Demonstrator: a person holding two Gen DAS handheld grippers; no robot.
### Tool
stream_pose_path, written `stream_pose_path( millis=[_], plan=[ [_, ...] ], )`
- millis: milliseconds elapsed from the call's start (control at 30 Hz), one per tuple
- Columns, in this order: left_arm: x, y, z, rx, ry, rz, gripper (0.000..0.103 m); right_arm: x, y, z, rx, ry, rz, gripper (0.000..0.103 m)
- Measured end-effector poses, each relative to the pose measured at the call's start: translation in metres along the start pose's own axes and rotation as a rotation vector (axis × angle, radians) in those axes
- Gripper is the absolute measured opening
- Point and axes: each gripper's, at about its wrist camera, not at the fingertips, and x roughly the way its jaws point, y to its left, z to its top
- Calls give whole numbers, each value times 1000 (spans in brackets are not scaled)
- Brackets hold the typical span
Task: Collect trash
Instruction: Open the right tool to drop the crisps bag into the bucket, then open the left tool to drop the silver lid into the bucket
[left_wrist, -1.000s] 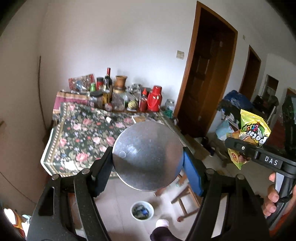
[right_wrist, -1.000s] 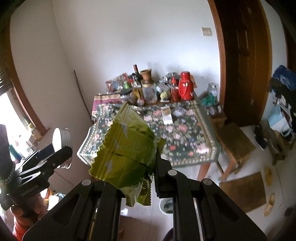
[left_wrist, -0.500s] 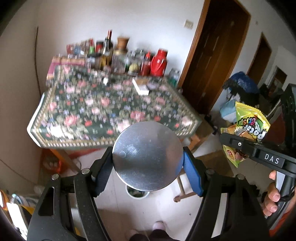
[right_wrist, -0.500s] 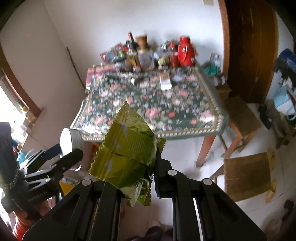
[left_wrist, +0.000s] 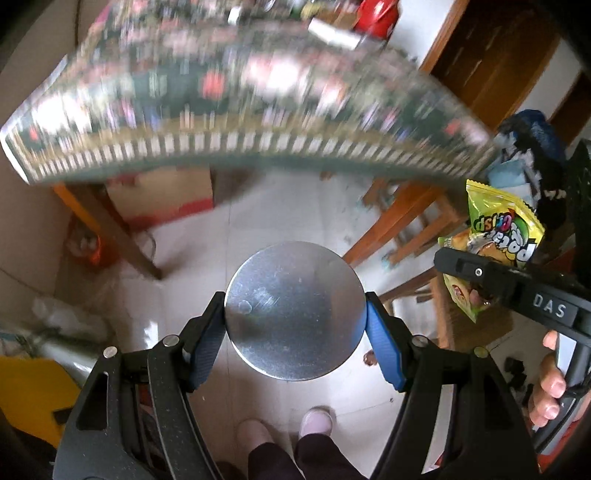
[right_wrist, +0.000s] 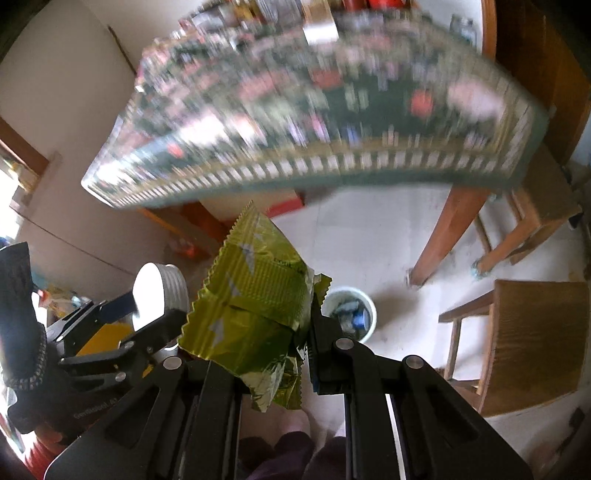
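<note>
Trash rides in both claws above the white bin (right_wrist: 351, 314) on the floor, presumably for dropping: the left claw (left_wrist: 295, 317) clamps a round metal tin (left_wrist: 293, 314) by its sides, the right claw (right_wrist: 255, 332) pinches a crumpled green snack wrapper (right_wrist: 255, 295) upright over the bin's near rim.

Brushed metal can (left_wrist: 293, 312), glossy foil wrapper (right_wrist: 255, 306)

Open tiled floor (right_wrist: 373, 240) surrounds the bin (right_wrist: 351, 314); table leg (right_wrist: 441, 236) and stool (right_wrist: 532, 343) flank it.
</note>
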Motion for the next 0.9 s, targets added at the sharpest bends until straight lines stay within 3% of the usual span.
stream_pose_path(
  millis=[333, 567, 667, 800, 900],
  plan=[
    [148, 55, -49, -106, 127, 30, 71, 158, -63, -28, 76, 160, -26, 12],
    [213, 76, -64, -128, 173, 27, 71, 236, -72, -41, 51, 190, -14, 15],
    [228, 82, -67, -113, 179, 31, 71, 260, -77, -43, 69, 222, 27, 20],
    [245, 85, -69, -108, 193, 27, 71, 276, -87, -44, 104, 251, 40, 47],
    [256, 84, -69, -109, 211, 15, 71, 276, -95, -47, 136, 245, 55, 54]
  ],
)
